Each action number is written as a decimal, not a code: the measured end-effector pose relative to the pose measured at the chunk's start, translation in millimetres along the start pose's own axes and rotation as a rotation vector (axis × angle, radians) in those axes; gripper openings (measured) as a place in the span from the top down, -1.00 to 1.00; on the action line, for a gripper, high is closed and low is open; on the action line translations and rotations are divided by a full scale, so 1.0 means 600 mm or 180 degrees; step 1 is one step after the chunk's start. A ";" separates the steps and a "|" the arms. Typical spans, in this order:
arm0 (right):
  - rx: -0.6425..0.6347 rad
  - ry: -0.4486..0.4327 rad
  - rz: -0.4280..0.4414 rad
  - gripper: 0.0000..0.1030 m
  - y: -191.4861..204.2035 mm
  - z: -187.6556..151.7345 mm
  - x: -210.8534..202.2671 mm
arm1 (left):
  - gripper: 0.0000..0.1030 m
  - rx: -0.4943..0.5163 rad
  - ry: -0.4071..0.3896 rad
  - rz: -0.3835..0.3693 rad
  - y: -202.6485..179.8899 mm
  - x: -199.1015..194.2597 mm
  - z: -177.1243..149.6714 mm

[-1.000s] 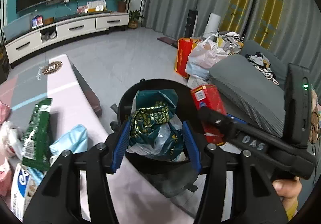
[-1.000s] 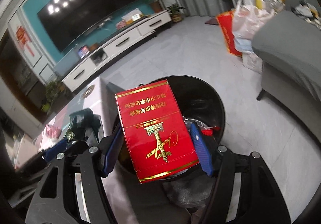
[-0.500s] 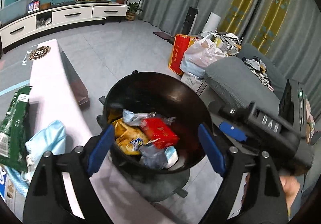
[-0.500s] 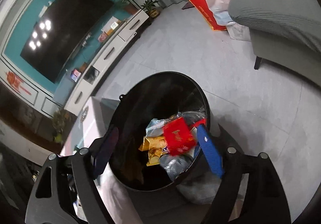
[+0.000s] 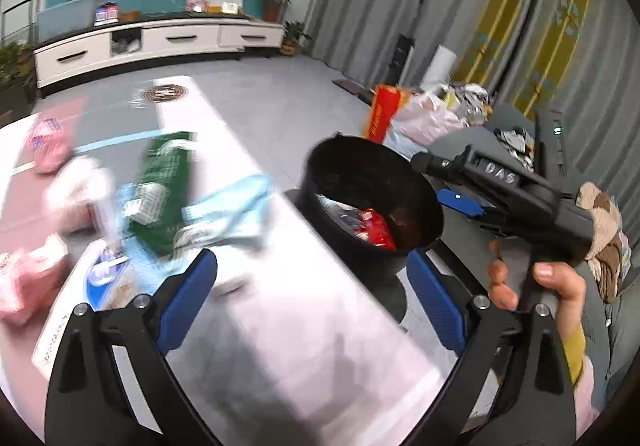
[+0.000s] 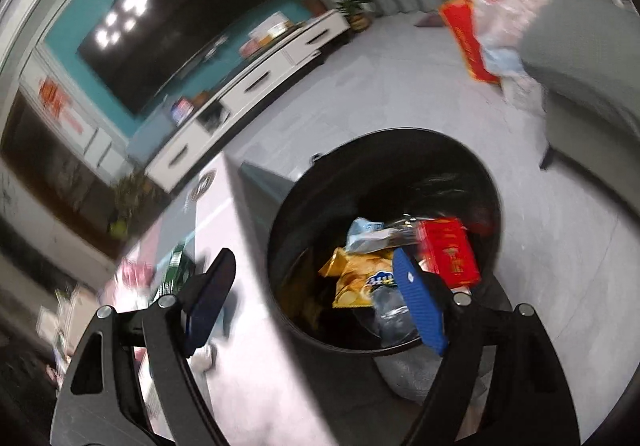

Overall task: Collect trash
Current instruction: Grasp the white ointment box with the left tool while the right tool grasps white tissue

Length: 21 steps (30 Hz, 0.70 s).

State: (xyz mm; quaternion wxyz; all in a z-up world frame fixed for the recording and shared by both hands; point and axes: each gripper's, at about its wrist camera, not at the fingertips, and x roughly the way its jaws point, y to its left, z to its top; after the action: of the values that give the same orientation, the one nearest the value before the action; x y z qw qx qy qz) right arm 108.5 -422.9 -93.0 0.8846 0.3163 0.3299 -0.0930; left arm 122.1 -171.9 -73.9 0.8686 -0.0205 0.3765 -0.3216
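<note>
Moved: red box [image 6: 448, 252] and green wrapper, gripped a second ago, now dropped into black bin [image 6: 472, 154].
Box: glossy, gold-printed, lying right of yellow bag [image 6: 356, 274].
Left gripper [image 5: 312, 298]: jaws opening, empty.
Right gripper [image 6: 316, 298]: spread, empty.
Table trash [image 5: 164, 186]: left, blurred, seemingly wrappers.

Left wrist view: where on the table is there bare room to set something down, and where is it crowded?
The table is bare along its near right side, between the left gripper, whose empty jaws are opening, and the black bin, and along its far end. It is crowded at left: green packet, blue wrapper, pink packs.
</note>
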 end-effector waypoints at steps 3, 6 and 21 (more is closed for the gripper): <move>-0.0274 0.0109 0.0126 -0.54 0.037 -0.016 0.004 | -0.89 -0.0156 -0.0105 0.0091 0.051 -0.058 -0.022; -0.0560 0.0231 0.0248 -0.54 0.079 -0.037 0.009 | -0.89 -0.0320 -0.0123 0.0223 0.105 -0.102 -0.046; -0.1346 0.0505 0.0148 -0.54 0.209 -0.128 0.053 | -0.90 -0.0669 0.0022 0.0579 0.245 -0.130 -0.114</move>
State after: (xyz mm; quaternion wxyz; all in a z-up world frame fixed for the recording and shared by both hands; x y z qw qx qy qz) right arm 139.2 -275.6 -95.7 0.9044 0.1377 0.4032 0.0239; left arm 116.2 3.5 -113.5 0.8859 -0.0760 0.4114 -0.2003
